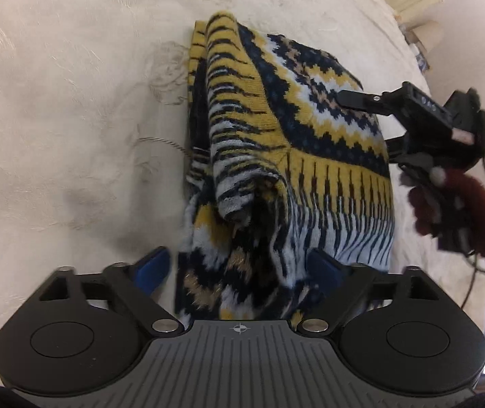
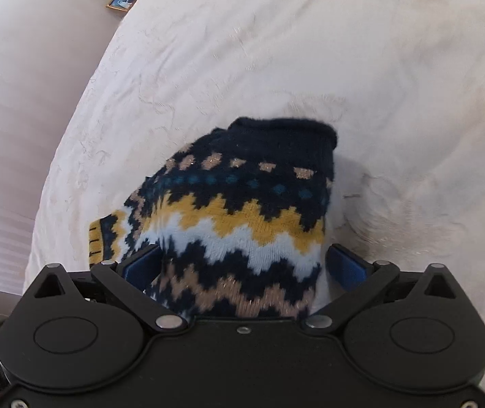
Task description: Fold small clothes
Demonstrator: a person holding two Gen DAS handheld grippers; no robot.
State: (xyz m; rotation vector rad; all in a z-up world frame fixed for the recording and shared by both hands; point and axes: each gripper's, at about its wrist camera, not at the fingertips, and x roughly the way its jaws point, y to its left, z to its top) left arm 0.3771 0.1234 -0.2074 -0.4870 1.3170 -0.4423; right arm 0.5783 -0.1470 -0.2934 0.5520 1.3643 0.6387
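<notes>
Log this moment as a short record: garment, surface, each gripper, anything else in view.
garment: small knit sweater, navy, yellow, white and tan zigzag pattern, partly folded, inside-out layer showing along one edge
surface: cream bedspread, the sweater lies on it
left gripper: jaws wide open, sweater edge between the blue pads, not pinched
right gripper: jaws wide open, astride the sweater, not pinched
right hand: in a dark red glove, holding the right gripper
background: framed picture beyond the bed edge
</notes>
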